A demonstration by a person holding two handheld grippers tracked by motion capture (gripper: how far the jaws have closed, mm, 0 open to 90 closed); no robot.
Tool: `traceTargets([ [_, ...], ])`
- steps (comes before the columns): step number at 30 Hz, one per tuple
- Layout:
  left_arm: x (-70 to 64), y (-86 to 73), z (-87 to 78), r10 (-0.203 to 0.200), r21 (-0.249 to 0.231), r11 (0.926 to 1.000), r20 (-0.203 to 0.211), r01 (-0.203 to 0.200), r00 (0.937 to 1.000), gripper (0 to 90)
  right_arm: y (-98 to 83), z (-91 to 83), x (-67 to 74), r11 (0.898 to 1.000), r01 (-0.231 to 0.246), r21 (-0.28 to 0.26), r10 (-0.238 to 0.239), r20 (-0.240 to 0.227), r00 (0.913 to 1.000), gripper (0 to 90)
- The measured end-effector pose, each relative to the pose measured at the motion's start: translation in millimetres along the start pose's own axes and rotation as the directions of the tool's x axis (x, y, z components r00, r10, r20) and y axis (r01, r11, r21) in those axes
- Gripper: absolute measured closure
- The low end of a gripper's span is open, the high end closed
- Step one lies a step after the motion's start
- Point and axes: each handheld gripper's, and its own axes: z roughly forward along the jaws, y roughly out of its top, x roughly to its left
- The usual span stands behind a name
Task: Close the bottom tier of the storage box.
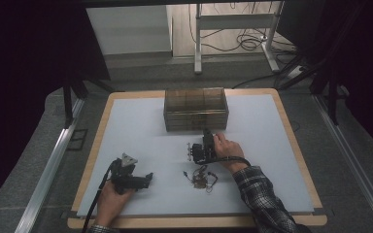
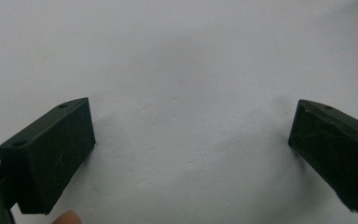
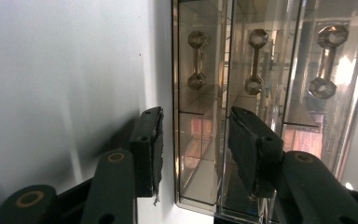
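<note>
A clear brownish drawer box (image 1: 195,108) stands at the back middle of the white mat. My right gripper (image 1: 207,132) points at its front, just short of it, held by a hand in a plaid sleeve. In the right gripper view the box's three drawers show turned on their side, each with a faceted bar handle (image 3: 196,60). The right gripper (image 3: 196,149) is open before the drawer nearest the mat, with nothing pressed between its pads. My left gripper (image 1: 148,177) lies low at the front left. It (image 2: 191,135) stands wide open over bare mat.
A small tangle of dark and reddish pieces (image 1: 201,178) lies on the mat (image 1: 141,126) just in front of the right hand. The wooden table rim (image 1: 291,145) frames the mat. Beyond the table stand a metal desk frame (image 1: 198,43) and floor cables (image 1: 250,42).
</note>
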Motion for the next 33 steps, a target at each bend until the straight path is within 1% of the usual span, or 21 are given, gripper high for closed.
traceTargets([
  [1, 0.0, 0.0, 0.0, 0.000, 0.000, 1.0000, 0.000, 0.000, 1.0000, 0.5, 0.2, 1.8, -1.4, 1.000, -0.007, -0.009, 0.006, -0.048, 0.9988, 54.8],
  [2, 0.0, 0.0, 0.0, 0.000, 0.000, 1.0000, 0.000, 0.000, 1.0000, 0.4, 1.0, 1.3, -0.3, 1.000, -0.001, 0.002, 0.001, 0.002, 1.0000, 55.8],
  [3, 0.0, 0.0, 0.0, 0.000, 0.000, 1.0000, 0.000, 0.000, 1.0000, 0.5, 1.4, 2.3, -0.1, 1.000, -0.004, 0.002, 0.004, 0.016, 0.9999, 56.2],
  [4, 0.0, 0.0, 0.0, 0.000, 0.000, 1.0000, 0.000, 0.000, 1.0000, 0.5, 1.9, 2.7, -0.9, 1.000, -0.005, 0.009, 0.005, 0.002, 1.0000, 56.7],
  [5, 0.0, 0.0, 0.0, 0.000, 0.000, 1.0000, 0.000, 0.000, 1.0000, 0.5, 1.8, 3.6, -1.3, 1.000, 0.001, 0.005, -0.001, 0.002, 1.0000, 57.7],
  [7, 0.0, 0.0, 0.0, 0.000, 0.000, 1.0000, 0.000, 0.000, 1.0000, 0.5, 2.7, 4.8, -1.6, 1.000, 0.004, 0.015, -0.004, 0.003, 1.0000, 58.8],
  [8, 0.0, 0.0, 0.0, 0.000, 0.000, 1.0000, 0.000, 0.000, 1.0000, 0.5, 3.0, 5.7, -1.2, 1.000, 0.003, 0.010, -0.003, 0.012, 0.9999, 59.2],
  [9, 0.0, 0.0, 0.0, 0.000, 0.000, 1.0000, 0.000, 0.000, 1.0000, 0.4, 3.7, 5.7, -1.4, 1.000, 0.010, 0.018, -0.011, 0.015, 0.9998, 60.0],
  [11, 0.0, 0.0, 0.0, 0.000, 0.000, 1.0000, 0.000, 0.000, 1.0000, 0.5, 4.8, 7.6, -1.4, 1.000, 0.006, 0.013, -0.006, 0.006, 1.0000, 61.0],
  [15, 0.0, 0.0, 0.0, 0.000, 0.000, 1.0000, 0.000, 0.000, 1.0000, 0.5, 7.4, 10.2, -0.7, 1.000, 0.018, 0.016, -0.018, 0.016, 0.9997, 62.1],
  [16, 0.0, 0.0, 0.0, 0.000, 0.000, 1.0000, 0.000, 0.000, 1.0000, 0.5, 7.8, 11.3, 0.0, 1.000, 0.016, 0.012, -0.016, 0.028, 0.9995, 62.4],
  [17, 0.0, 0.0, 0.0, 0.000, 0.000, 1.0000, 0.000, 0.000, 1.0000, 0.5, 8.4, 11.6, -0.8, 1.000, 0.016, 0.017, -0.016, 0.006, 0.9998, 62.7],
  [20, 0.0, 0.0, 0.0, 0.000, 0.000, 1.0000, 0.000, 0.000, 1.0000, 0.5, 9.4, 13.6, 0.0, 1.000, 0.014, 0.014, -0.014, 0.023, 0.9996, 63.7],
  [21, 0.0, 0.0, 0.0, -0.001, -0.001, 1.0000, 0.000, 0.001, 1.0000, 0.5, 9.8, 14.2, -0.4, 1.000, 0.013, 0.016, -0.013, 0.012, 0.9998, 64.4],
  [24, 0.0, 0.0, 0.0, -0.001, -0.001, 1.0000, 0.000, 0.001, 1.0000, 0.5, 10.3, 15.8, -0.6, 1.000, 0.012, 0.014, -0.012, 0.017, 0.9998, 66.0],
  [25, 0.0, 0.0, 0.0, -0.001, 0.000, 1.0000, 0.000, 0.001, 1.0000, 0.5, 10.4, 16.5, -0.8, 1.000, 0.011, 0.010, -0.011, 0.007, 0.9999, 66.9],
  [29, 0.0, 0.0, 0.0, -0.001, 0.000, 1.0000, 0.000, 0.001, 1.0000, 0.5, 11.2, 18.5, -0.9, 1.000, 0.004, 0.010, -0.004, 0.002, 1.0000, 69.0],
  [30, 0.0, 0.0, 0.0, 0.000, 0.000, 1.0000, 0.000, 0.000, 1.0000, 0.5, 11.5, 18.8, -0.8, 1.000, 0.007, 0.014, -0.007, 0.016, 0.9999, 69.6],
  [33, 0.0, 0.0, 0.0, 0.000, 0.000, 1.0000, 0.000, 0.000, 1.0000, 0.5, 12.4, 20.8, -0.8, 1.000, 0.007, 0.007, -0.007, 0.014, 0.9999, 70.0],
])
